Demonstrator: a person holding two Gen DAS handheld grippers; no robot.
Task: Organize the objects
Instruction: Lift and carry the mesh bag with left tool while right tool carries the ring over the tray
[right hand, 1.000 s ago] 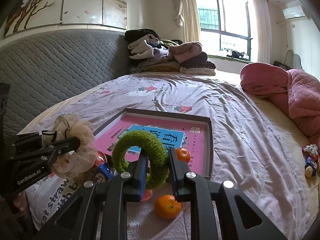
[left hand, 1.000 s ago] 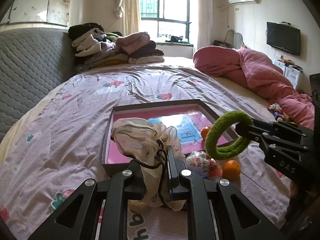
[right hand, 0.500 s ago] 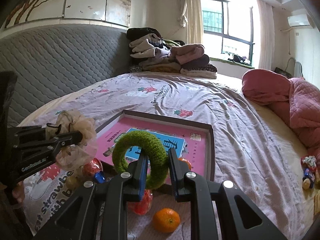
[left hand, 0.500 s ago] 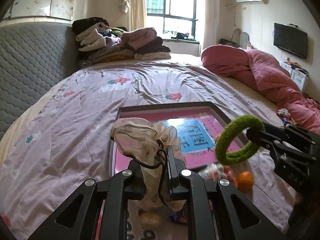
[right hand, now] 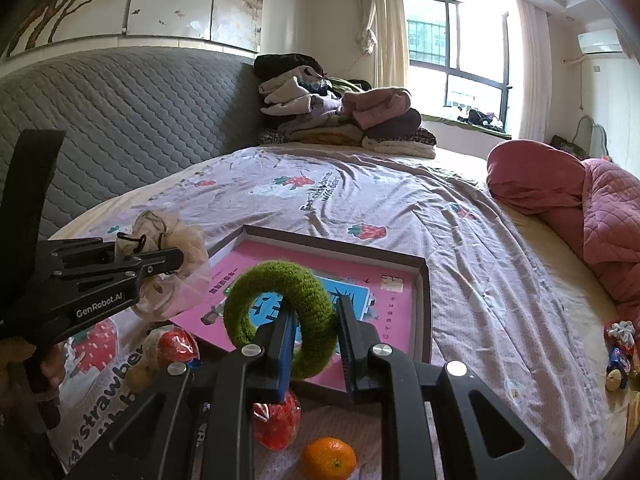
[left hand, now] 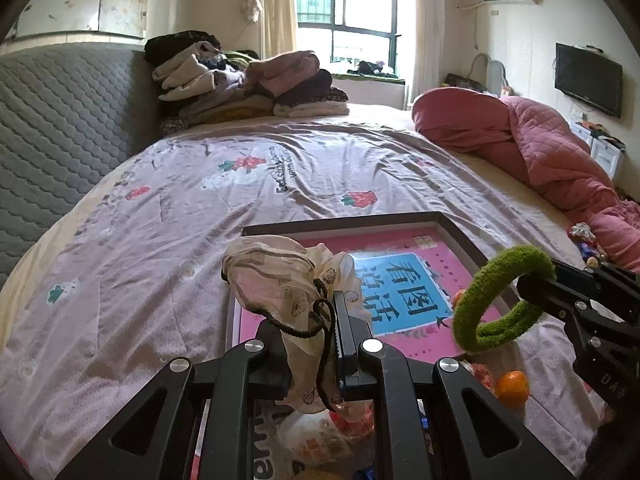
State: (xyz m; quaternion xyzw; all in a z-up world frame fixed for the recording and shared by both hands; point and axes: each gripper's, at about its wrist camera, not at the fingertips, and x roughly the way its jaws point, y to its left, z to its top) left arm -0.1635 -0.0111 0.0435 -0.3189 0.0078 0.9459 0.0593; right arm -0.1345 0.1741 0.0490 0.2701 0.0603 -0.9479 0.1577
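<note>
My left gripper (left hand: 310, 320) is shut on a cream fabric scrunchie (left hand: 280, 276) with a black cord, held above the bed; both also show in the right wrist view, the left gripper (right hand: 176, 258) with the scrunchie (right hand: 176, 248) in it. My right gripper (right hand: 314, 312) is shut on a green fuzzy ring (right hand: 280, 312), also seen in the left wrist view (left hand: 500, 304). Both hover near the front edge of a dark-framed tray (right hand: 422, 280) with a pink and blue printed bottom (left hand: 400, 248).
An orange (right hand: 328, 458) and red-wrapped snacks (right hand: 278, 420) lie on the purple bedsheet (left hand: 160, 240) below the grippers. Folded clothes (left hand: 240, 84) are stacked at the headboard. A pink quilt (left hand: 540, 152) lies at the right. Small toys (right hand: 620, 344) sit by the bed's right edge.
Both grippers have risen and drawn back a little with their loads; the tray and orange appear lower and farther. Both grips are unchanged.
</note>
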